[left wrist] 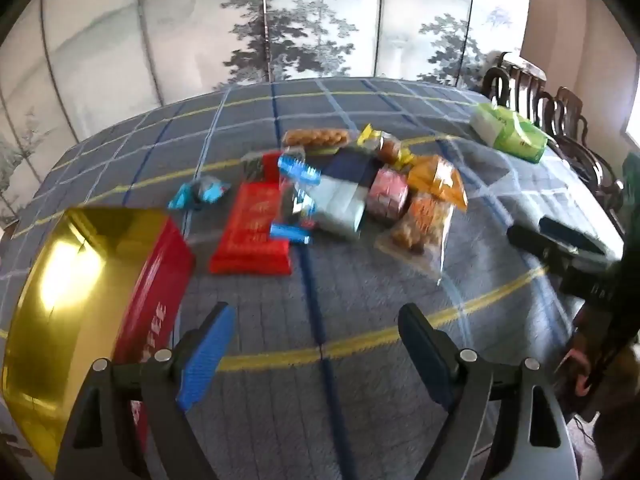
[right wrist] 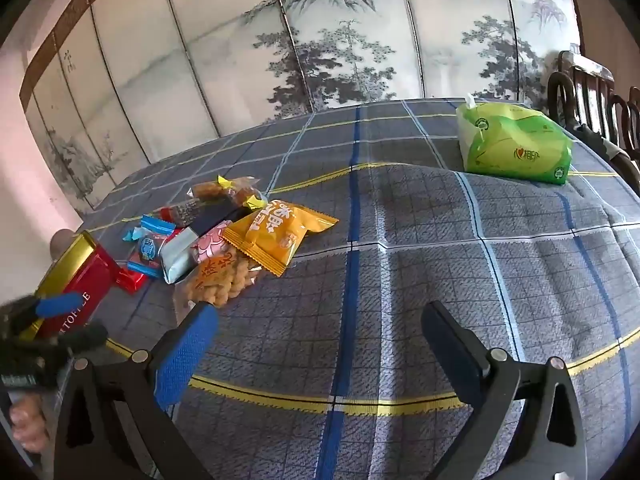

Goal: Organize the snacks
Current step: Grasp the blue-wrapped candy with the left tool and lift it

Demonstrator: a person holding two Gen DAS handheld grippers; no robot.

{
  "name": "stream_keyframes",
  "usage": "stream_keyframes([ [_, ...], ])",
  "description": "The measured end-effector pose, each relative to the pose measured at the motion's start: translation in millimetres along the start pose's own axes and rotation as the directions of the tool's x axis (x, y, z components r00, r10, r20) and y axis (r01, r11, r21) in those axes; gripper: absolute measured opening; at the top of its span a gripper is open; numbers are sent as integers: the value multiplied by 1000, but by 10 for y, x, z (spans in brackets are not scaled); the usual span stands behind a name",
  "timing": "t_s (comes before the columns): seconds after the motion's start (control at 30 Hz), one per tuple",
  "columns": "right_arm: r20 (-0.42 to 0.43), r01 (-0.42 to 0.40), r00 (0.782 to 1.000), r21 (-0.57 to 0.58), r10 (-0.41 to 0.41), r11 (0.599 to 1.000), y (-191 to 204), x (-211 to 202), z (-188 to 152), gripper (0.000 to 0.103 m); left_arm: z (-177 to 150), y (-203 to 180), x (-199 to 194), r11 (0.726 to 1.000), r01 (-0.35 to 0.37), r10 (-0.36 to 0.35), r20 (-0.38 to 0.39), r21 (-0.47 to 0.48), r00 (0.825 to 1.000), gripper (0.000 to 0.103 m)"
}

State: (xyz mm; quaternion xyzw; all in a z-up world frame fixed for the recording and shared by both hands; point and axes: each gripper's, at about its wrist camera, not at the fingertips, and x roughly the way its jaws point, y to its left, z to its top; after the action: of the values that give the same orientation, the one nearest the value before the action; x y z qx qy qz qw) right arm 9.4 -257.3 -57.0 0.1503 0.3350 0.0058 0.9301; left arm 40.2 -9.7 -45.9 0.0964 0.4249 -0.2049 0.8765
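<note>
Two grippers hover over a plaid cloth, both with jaws spread wide and nothing between them. In the left wrist view, the left gripper sits at the bottom of the frame above bare cloth, its blue pads clear of everything. An open tin, red outside and gold inside, fills the lower left, just beside that gripper. Snacks lie heaped at centre frame: a red bar nearest the tin, small blue packets, a pale pack, a pink one, an orange bag and a clear bag of twists. A green tissue pack lies apart at upper right. The right gripper shows at the bottom of its own view, released, with the heap at its left and the tin at the left edge.
</note>
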Motion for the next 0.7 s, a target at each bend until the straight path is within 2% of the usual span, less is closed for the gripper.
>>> stream_keyframes([
  [0.1, -1, 3, 1000, 3, -3, 1000, 18, 13, 10, 102, 178, 16, 6, 1000, 19, -19, 10, 11, 1000, 80],
  [0.2, 1, -1, 1000, 5, 1, 1000, 14, 9, 17, 102, 375, 46, 91, 999, 31, -31, 8, 23, 999, 80],
  [0.3, 1, -7, 1000, 4, 7, 1000, 1, -18, 9, 102, 531, 68, 272, 999, 25, -24, -22, 44, 999, 80],
  [0.43, 6, -25, 1000, 15, 25, 1000, -15, -13, 4, 102, 640, 155, 473, 999, 28, -27, -50, 23, 998, 78],
  [0.5, 2, -26, 1000, 14, 26, 1000, -10, -15, 7, 102, 662, 191, 551, 999, 41, -40, -70, 9, 997, 60],
  [0.57, 3, -31, 1000, 17, 31, 999, -28, -27, 4, 102, 677, 203, 649, 999, 37, -36, -104, 7, 994, 33],
  [0.6, 2, -32, 999, 16, 32, 999, -33, -36, 10, 102, 677, 210, 700, 999, 39, -37, -123, 7, 992, 31],
  [0.7, -3, -27, 1000, 12, 27, 1000, -27, -32, 18, 102, 673, 183, 698, 999, 21, -18, -101, 25, 995, 31],
])
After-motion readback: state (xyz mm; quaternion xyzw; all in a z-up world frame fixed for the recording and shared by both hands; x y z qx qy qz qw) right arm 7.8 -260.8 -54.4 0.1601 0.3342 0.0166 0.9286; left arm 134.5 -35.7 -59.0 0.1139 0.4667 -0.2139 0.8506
